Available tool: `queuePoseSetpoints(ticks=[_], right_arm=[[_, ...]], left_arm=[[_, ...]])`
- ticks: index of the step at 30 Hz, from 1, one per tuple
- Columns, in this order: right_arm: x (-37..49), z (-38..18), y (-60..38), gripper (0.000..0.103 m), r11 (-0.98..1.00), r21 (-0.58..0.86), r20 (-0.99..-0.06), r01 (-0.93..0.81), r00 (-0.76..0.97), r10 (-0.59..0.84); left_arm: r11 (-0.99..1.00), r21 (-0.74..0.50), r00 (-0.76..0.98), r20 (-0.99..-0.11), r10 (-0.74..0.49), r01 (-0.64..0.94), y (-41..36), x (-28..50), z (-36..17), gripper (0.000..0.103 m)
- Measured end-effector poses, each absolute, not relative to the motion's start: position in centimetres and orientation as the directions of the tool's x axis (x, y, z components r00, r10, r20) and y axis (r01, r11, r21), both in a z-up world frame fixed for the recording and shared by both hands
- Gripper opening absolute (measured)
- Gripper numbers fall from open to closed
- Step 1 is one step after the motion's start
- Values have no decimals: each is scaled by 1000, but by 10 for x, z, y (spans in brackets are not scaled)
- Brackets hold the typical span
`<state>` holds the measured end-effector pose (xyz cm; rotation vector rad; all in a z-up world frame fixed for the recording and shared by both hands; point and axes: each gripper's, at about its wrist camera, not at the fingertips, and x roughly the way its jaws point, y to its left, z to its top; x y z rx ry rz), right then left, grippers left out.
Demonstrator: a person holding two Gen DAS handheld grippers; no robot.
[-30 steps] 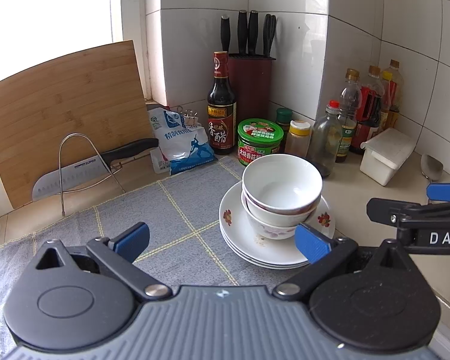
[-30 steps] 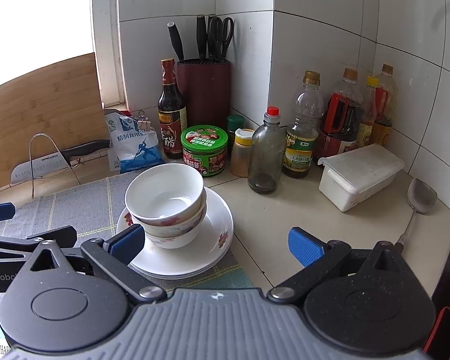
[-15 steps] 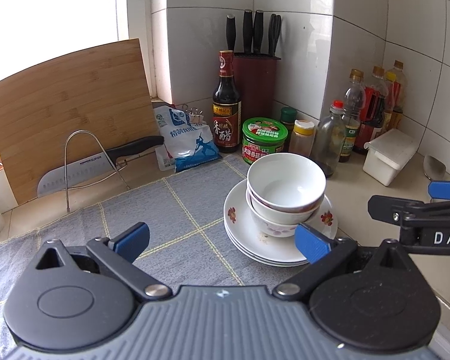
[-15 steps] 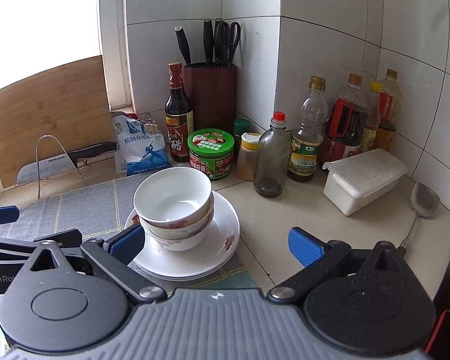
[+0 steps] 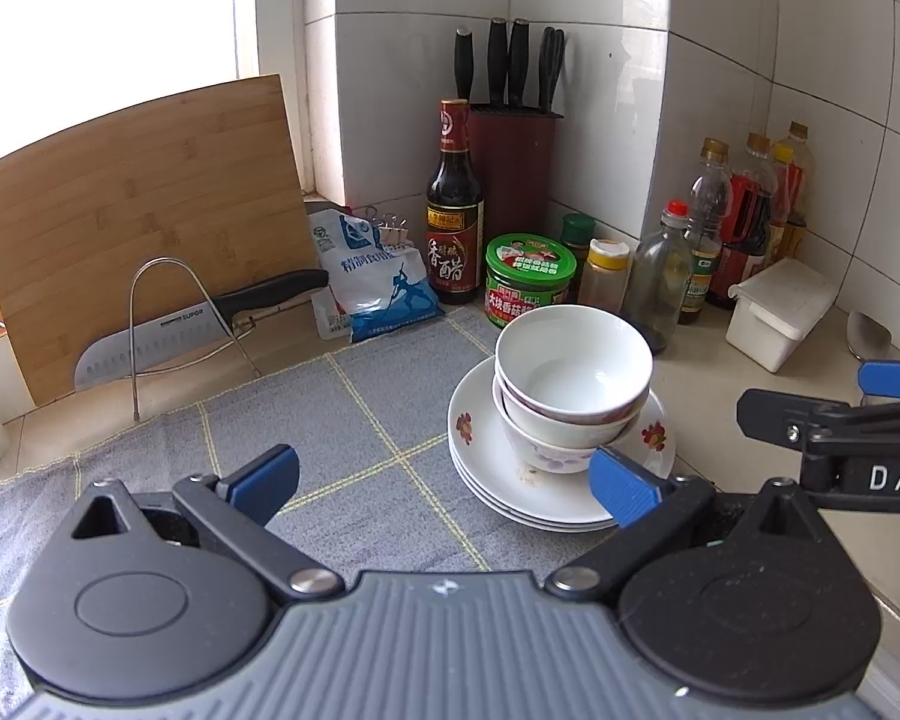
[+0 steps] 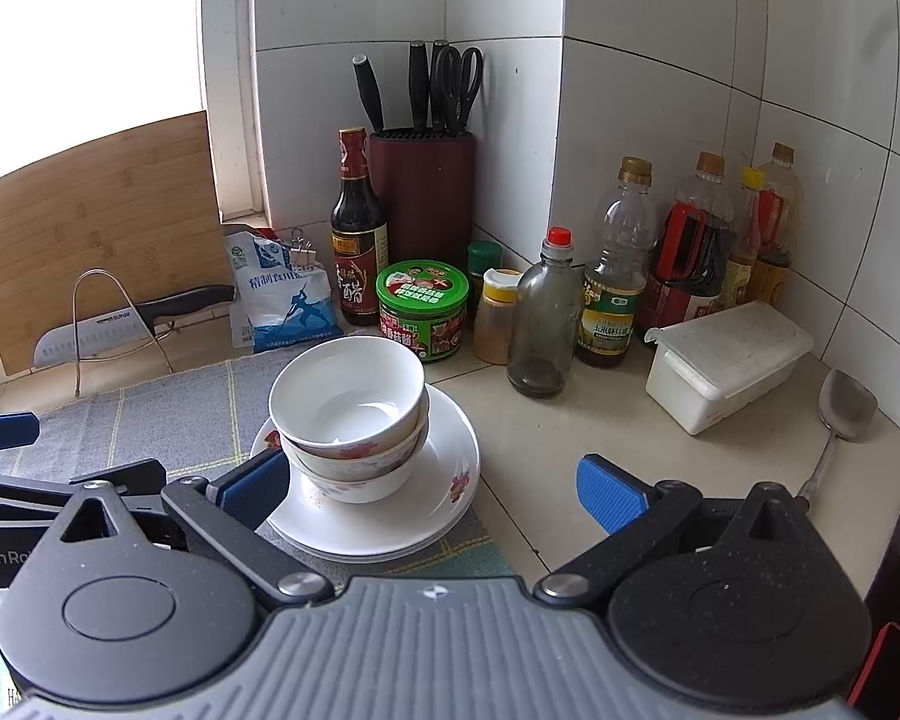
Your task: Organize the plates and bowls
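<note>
Two white ceramic bowls (image 5: 572,387), nested one inside the other, stand on a stack of white floral-rimmed plates (image 5: 513,489). The stack rests on a grey checked cloth mat (image 5: 354,420) at the mat's right edge, on the beige counter (image 6: 576,420).

Compared with a second ago, both views show the same stack slightly larger and lower in frame, with more wall above. The crockery itself has not shifted.

The left claw (image 5: 444,483) hovers with its blue pads wide apart, holding nothing; its right pad overlaps the plates' near rim, though contact cannot be confirmed from this angle. The right claw (image 6: 432,489) is likewise spread and empty, its left pad beside the lower bowl.

The stacking appears complete; the claws seem to be drawing back.
</note>
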<state>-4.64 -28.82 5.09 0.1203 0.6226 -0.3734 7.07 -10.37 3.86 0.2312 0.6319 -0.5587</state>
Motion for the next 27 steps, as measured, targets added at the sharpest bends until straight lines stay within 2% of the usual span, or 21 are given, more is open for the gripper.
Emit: queuePoseSetpoints(ticks=[27], right_arm=[[-44,54,-287,103,928,-17,-583,372,750,-311]], left_arm=[[828,33,663,-617,-423,560,-105,73,39,102]])
